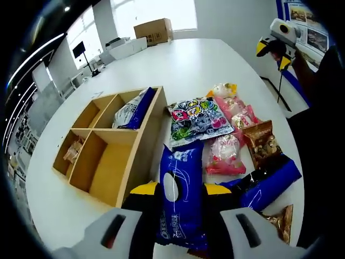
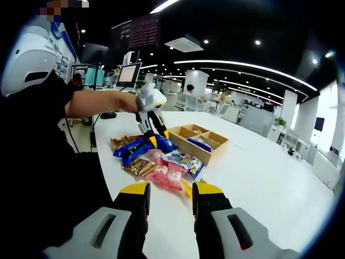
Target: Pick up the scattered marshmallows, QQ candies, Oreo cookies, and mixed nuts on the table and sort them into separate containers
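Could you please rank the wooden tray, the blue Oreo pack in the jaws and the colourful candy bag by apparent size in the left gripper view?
1. Wooden tray.
2. Blue Oreo pack, though nearness to the camera enlarges it.
3. Colourful candy bag.

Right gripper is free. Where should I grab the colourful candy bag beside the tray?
Probably the colourful candy bag is best taken at its crimped lower edge, next to the pink packets, coming from above with the right gripper. It lies flat on the table, so only thin edges pinch.

An open-plan office: desks with monitors [image 2: 128, 74], ceiling lights and a long white table [image 2: 269, 178].
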`<action>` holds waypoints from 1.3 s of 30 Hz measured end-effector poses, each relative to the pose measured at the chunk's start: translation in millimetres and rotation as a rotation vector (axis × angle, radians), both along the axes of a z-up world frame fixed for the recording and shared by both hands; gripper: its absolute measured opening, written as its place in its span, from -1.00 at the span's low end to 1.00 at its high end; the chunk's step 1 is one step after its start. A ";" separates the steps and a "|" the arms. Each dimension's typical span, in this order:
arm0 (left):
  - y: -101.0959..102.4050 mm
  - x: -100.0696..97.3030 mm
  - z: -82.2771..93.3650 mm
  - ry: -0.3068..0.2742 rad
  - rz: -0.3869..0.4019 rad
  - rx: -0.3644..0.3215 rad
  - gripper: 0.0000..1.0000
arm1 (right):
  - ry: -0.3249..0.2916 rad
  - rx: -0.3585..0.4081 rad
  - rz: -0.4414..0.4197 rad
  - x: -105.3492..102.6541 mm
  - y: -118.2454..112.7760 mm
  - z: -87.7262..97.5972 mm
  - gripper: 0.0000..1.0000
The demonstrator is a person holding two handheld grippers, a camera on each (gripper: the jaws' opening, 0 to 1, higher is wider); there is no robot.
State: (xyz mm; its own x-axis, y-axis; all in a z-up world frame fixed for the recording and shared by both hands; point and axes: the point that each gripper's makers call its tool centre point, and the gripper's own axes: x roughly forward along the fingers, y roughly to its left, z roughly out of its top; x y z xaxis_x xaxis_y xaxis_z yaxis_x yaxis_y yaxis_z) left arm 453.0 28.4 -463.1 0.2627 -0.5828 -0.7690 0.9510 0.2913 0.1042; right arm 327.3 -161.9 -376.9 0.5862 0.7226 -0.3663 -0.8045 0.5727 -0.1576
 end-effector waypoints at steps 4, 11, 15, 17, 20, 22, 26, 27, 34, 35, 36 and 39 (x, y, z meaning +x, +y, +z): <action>-2.7 0.2 0.4 -0.014 -0.007 0.002 -0.33 | -0.003 0.002 -0.001 -1.2 -0.7 1.3 -0.44; -11.1 2.6 14.7 -0.066 -0.049 -0.028 -0.33 | -0.005 0.003 -0.010 -0.6 -3.6 3.0 -0.45; -11.2 3.2 19.6 -0.065 -0.053 -0.036 -0.33 | -0.008 0.004 -0.005 -0.7 -2.0 3.8 -0.45; -10.9 4.2 22.3 -0.066 -0.052 -0.040 -0.33 | -0.009 0.005 -0.003 -0.9 -1.2 4.3 -0.45; -8.9 7.2 25.8 -0.067 -0.046 -0.042 -0.33 | -0.009 0.005 -0.005 -0.5 -1.8 4.0 -0.45; -7.4 9.4 28.0 -0.068 -0.039 -0.045 -0.33 | -0.007 0.005 -0.006 -0.7 -1.7 3.4 -0.45; -6.3 11.7 34.1 -0.059 -0.021 -0.069 -0.33 | -0.007 0.006 -0.004 -1.6 -1.3 3.1 -0.45; -5.8 12.4 35.6 -0.058 -0.017 -0.074 -0.33 | -0.007 0.007 -0.004 -1.6 -1.2 3.1 -0.45; -3.1 12.6 45.2 -0.058 -0.010 -0.088 -0.33 | -0.010 0.010 -0.003 -2.7 -1.2 3.8 -0.45; -2.5 12.3 47.0 -0.059 -0.011 -0.089 -0.33 | -0.010 0.010 -0.004 -2.9 -1.3 4.0 -0.45; -2.2 11.9 47.9 -0.061 -0.009 -0.088 -0.33 | -0.010 0.011 -0.004 -3.2 -1.2 4.1 -0.45; 0.5 12.3 51.8 -0.064 -0.004 -0.086 -0.33 | -0.008 0.011 -0.005 -3.8 -0.9 3.4 -0.45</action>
